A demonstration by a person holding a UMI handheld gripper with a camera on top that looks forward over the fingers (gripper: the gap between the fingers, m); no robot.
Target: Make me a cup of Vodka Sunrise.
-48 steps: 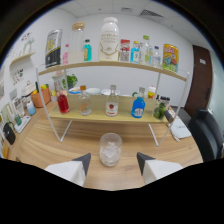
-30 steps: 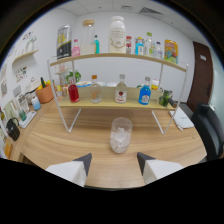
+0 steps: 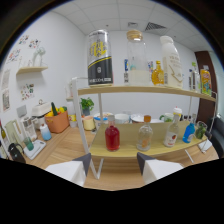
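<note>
The tongs (image 3: 112, 167) stood spread and empty, closer to the two-tier wooden rack (image 3: 145, 91) than before; the glass had left view. Just beyond them stood a red bottle (image 3: 112, 137), possibly grenadine. Farther off: white walls, panelled ceiling.

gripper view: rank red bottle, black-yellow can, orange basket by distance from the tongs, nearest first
1. Red bottle: lower shelf, just beyond the open tongs.
2. Black-yellow can: top shelf, above the red bottle.
3. Orange basket: counter by the wall, well past the shelf's end.
</note>
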